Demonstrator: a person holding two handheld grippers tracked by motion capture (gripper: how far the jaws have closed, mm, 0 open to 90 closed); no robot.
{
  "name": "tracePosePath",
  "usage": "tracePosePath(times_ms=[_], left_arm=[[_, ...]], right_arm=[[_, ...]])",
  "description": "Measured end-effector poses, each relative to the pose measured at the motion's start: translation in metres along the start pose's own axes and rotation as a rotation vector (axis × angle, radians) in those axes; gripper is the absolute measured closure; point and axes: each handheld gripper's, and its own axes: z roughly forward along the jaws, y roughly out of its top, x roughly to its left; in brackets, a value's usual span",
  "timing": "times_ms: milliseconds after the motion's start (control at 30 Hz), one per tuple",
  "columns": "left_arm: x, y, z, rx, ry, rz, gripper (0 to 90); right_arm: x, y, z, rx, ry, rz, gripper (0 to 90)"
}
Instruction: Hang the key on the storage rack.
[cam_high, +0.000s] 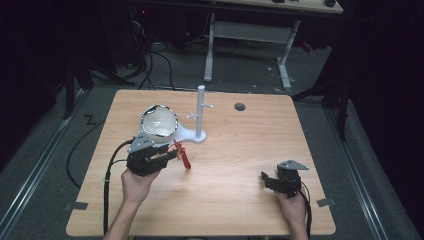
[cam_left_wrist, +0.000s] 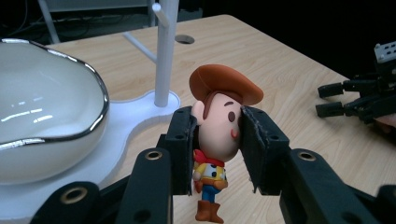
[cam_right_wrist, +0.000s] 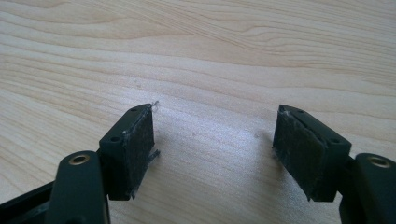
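The left claw (cam_left_wrist: 217, 149) is clamped on the head of a cowboy figure (cam_left_wrist: 219, 135) just beside the white bowl (cam_left_wrist: 46, 130). A round head could slip or pivot. The right claw (cam_right_wrist: 212, 154) rests apart over the surface (cam_right_wrist: 210, 56).

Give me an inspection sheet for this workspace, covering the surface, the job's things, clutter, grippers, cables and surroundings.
Surface: light wooden table, round dark grommet hole near the far edge.
Job's things: small cowboy figurine with brown hat, clamped by the head; white glossy bowl with dark rim on the flat white base of a white pegged stand.
Clutter: grey tape tabs at the table's near corners.
Grippers: left hand-held gripper shut on the figurine; right hand-held gripper open over bare wood.
Cables: black cable trailing from the left gripper; more on the floor behind.
Surroundings: dark room, grey floor, another desk's white legs beyond.
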Motion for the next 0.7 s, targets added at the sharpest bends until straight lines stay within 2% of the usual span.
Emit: tracePosePath(times_ms=[300, 500, 700], left_arm=[[-0.001, 0.016, -0.002, -0.041, 0.006, 0.005, 65.3], [0.002, 0.026, 0.000, -0.072, 0.005, -0.009, 65.3], [0.000, 0.036, 0.007, -0.100, 0.009, -0.007, 65.3]], right_arm=[[0.000, 0.000, 0.000, 0.000, 0.000, 0.000, 29.5], [0.000, 0.000, 0.000, 0.000, 0.000, -0.001, 29.5], [0.000, 0.000, 0.000, 0.000, 0.000, -0.001, 29.5]])
